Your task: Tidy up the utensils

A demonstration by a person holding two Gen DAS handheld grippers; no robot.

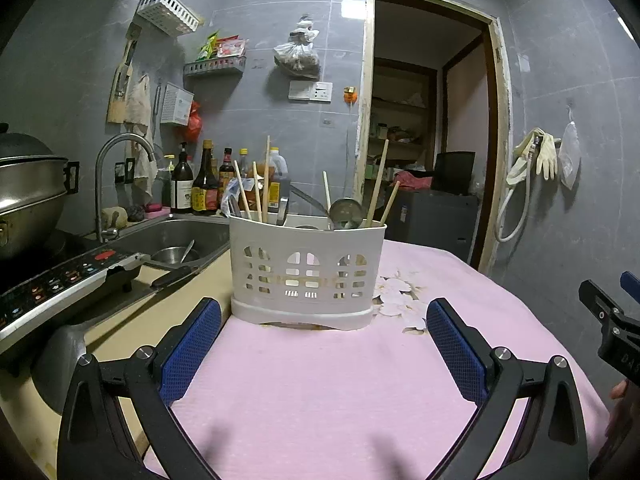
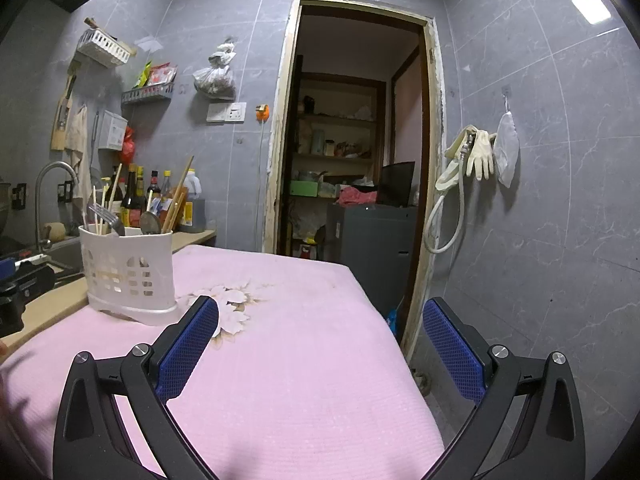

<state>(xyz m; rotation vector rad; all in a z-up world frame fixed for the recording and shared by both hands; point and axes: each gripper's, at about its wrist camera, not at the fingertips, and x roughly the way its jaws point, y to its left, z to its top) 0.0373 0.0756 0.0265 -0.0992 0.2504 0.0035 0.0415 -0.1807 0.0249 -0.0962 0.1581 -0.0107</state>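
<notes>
Left gripper: the left gripper (image 1: pixel 324 316) is spread wide with nothing between its blue pads (image 1: pixel 192 354), hovering over the pink cloth (image 1: pixel 312 392) and aimed straight at the white utensil caddy (image 1: pixel 306 276).
Right gripper: the right gripper (image 2: pixel 320 316) gapes just as wide, empty too, hanging above the same cloth with the caddy off to its left; its black body shows at the right edge of the left view.
Caddy: it stands upright on the near left part of the cloth, by the printed flower pattern (image 2: pixel 234 300).
Contents: wooden chopsticks (image 1: pixel 376 184) stick up from both ends, a metal ladle (image 1: pixel 345 213) bowl sits right of centre, and a fork (image 2: pixel 107 218) leans out toward the left in the right view.
Surface: the pink cloth covers a table that butts against a beige counter (image 1: pixel 188 304).
Room: grey tiled walls, an open doorway (image 2: pixel 352 128) to a storeroom, rubber gloves (image 2: pixel 478 154) hanging on the right wall.
Left side: a steel sink (image 1: pixel 180 240) with a curved tap (image 1: pixel 120 168), a row of sauce bottles (image 1: pixel 204 184), a lidded steel pot (image 1: pixel 32 188) on a cooktop (image 1: pixel 68 276).
Writing: bottle labels are too small to read; the lettering on the right gripper's body is cut off by the frame edge.
</notes>
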